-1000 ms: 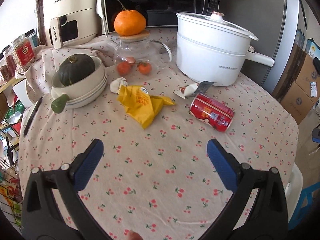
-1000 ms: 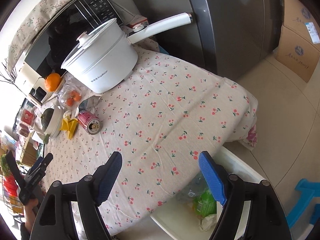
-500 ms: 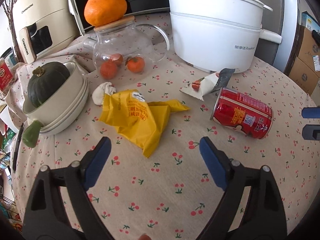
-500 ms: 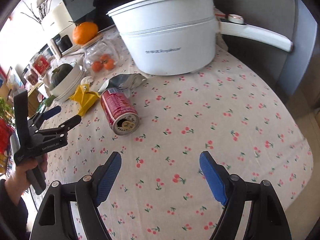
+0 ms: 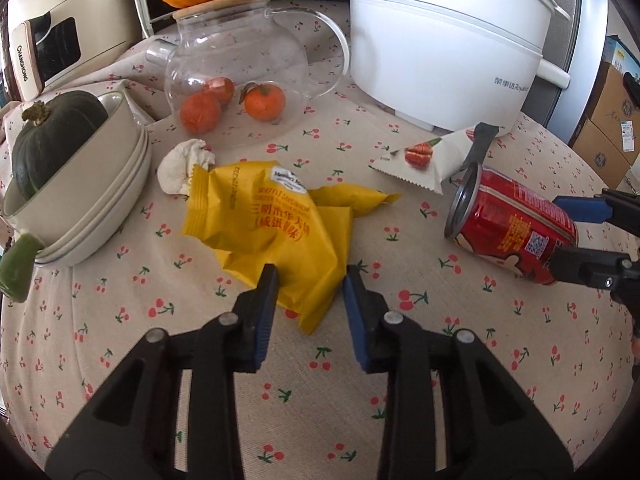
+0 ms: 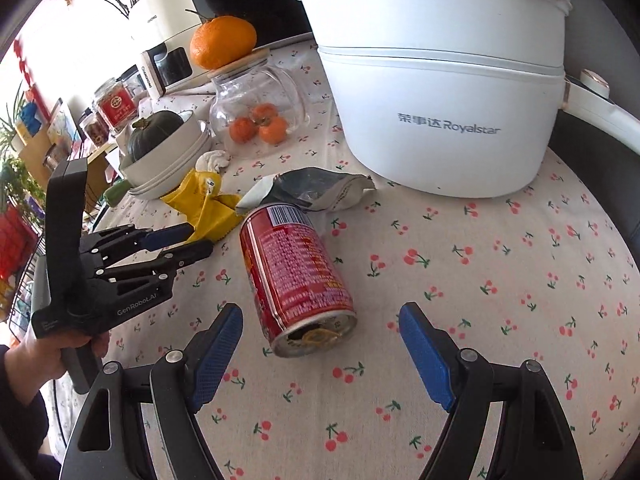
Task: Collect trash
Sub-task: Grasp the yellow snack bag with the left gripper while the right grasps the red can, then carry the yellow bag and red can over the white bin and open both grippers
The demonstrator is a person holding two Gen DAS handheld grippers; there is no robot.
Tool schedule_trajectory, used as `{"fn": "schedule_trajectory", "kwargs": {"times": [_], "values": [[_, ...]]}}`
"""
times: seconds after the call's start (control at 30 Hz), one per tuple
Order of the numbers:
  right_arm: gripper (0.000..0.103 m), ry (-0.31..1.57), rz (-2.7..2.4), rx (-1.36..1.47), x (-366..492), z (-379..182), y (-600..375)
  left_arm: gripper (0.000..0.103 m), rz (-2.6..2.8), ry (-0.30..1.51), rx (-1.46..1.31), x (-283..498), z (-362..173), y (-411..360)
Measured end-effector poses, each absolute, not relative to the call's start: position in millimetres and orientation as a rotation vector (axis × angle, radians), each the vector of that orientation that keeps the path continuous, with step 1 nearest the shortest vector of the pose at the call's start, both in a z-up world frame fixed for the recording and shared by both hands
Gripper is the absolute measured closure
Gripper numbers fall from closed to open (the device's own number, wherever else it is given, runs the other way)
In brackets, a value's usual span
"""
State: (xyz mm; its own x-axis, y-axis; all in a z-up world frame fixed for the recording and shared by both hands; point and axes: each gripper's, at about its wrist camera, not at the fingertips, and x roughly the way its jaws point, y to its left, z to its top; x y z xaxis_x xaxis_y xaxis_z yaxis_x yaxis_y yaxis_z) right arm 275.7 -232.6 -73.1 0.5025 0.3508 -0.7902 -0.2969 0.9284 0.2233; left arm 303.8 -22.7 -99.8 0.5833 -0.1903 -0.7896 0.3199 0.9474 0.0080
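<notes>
Left wrist view: the left gripper [image 5: 308, 280] is closing, its jaws either side of the near corner of the crumpled yellow snack wrapper [image 5: 276, 224] lying mid-table on the cherry-print tablecloth [image 5: 440, 360], pads not yet pressing it

Right wrist view: the right gripper [image 6: 320, 320] is spread wide around the near end of the red drink can [image 6: 296, 280] lying on its side, pads clear of it; a torn white wrapper [image 6: 312, 190] lies beyond, before the white Royalstar pot [image 6: 440, 92]

A home kitchen. A cooking pot [image 6: 440, 92], air fryer [image 5: 60, 28], bowls [image 5: 84, 208] and fruit crowd a table [image 6: 500, 280] under cherry-print cloth.
</notes>
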Motion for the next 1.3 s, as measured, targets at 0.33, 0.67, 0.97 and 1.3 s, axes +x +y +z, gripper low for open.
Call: {"fn": "schedule_trajectory", "kwargs": {"times": [0.33,0.67,0.97,1.3], "values": [[0.048,0.984,0.392,0.015,259.7,-63.0,-220.6,0.090,-0.321,0.945,0.088,286.3,-84.4,-18.2],[0.053,0.975,0.362,-0.033,199.3,-14.5,-239.5,0.093,-0.346,0.943,0.024,226.2,-42.7,-11.1],[0.056,0.980,0.298,-0.058,135.5,18.5,-264.7,0.093,-0.445,0.944,-0.031,160.0,-20.9,-34.6],[0.056,1.014,0.157,0.025,77.7,20.1,-332.1,0.093,-0.664,0.938,-0.030,99.9,-6.7,-96.4]]}}
